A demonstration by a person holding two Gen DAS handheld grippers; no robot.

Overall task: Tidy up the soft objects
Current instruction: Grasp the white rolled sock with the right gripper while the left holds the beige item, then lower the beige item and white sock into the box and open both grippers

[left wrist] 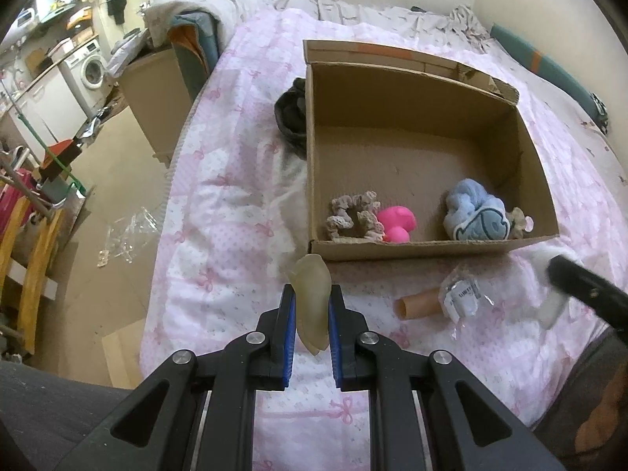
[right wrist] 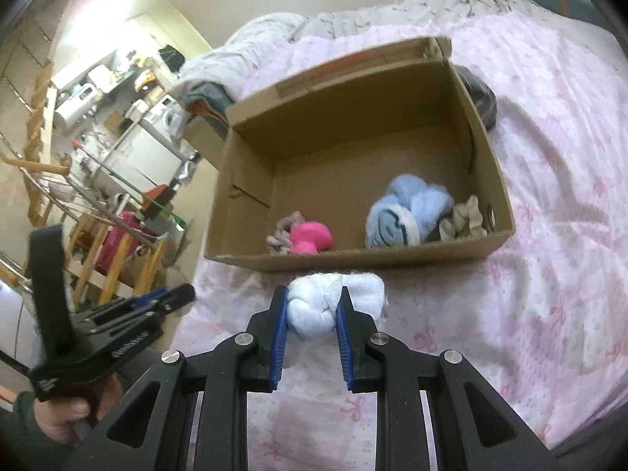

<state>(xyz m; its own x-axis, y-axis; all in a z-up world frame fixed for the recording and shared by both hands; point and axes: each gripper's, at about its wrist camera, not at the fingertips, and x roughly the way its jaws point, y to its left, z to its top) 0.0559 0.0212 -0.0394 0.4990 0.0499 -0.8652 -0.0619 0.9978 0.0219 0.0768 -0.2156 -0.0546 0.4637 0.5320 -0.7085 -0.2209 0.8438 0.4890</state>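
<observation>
Left wrist: left tool (left wrist: pixel 311 306) clamped on translucent pad (left wrist: pixel 310 298), right wrist: right tool (right wrist: pixel 314 306) gripping white cloth (right wrist: pixel 333 298)

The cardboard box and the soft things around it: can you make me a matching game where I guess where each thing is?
Things:
1. Bright pink rubbery toy
2. Knotted white cloth bundle
3. Pale yellowish translucent soft piece
4. Small tan tube

Places:
A. Lying on the pink bedspread, outside the brown cardboard box
B. Pinched in the left gripper
C. Inside the brown cardboard box
D. Pinched in the right gripper

Pairs: 1-C, 2-D, 3-B, 4-A
</observation>
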